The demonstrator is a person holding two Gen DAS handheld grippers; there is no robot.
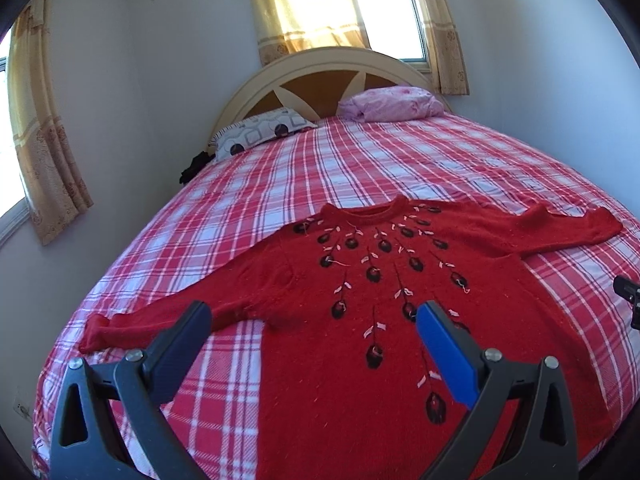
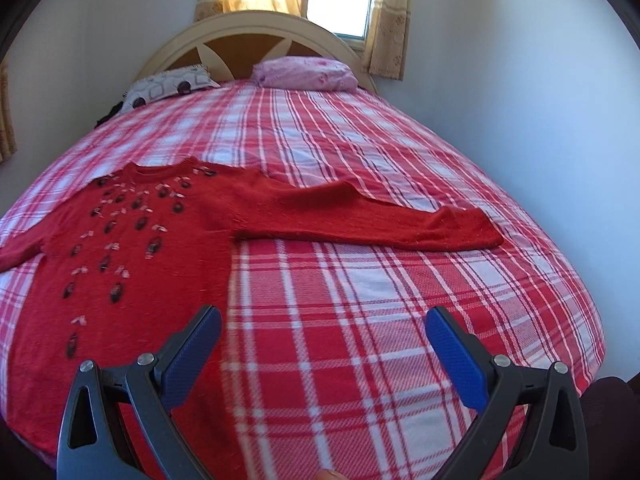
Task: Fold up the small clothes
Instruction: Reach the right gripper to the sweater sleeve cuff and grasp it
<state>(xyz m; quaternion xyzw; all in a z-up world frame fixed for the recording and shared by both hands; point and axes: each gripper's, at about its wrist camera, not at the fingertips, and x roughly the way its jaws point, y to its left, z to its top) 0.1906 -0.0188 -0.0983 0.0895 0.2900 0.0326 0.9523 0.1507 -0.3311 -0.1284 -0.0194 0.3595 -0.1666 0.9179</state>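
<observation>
The sweater (image 1: pixel 380 320) is showing bright red, with dark oval motifs and pale pink flecks fanning from its neck. The bed (image 2: pixel 380 320) is wearing red, white and pink plaid. The curtains (image 1: pixel 304 4) are glowing yellow.

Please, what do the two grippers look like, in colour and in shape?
Both look alike: the left gripper and the right gripper have dark grey, wedge-shaped arms with triangular cut-outs, silver round bolts at the joints, and flat fingers faced with blue textured pads.
</observation>
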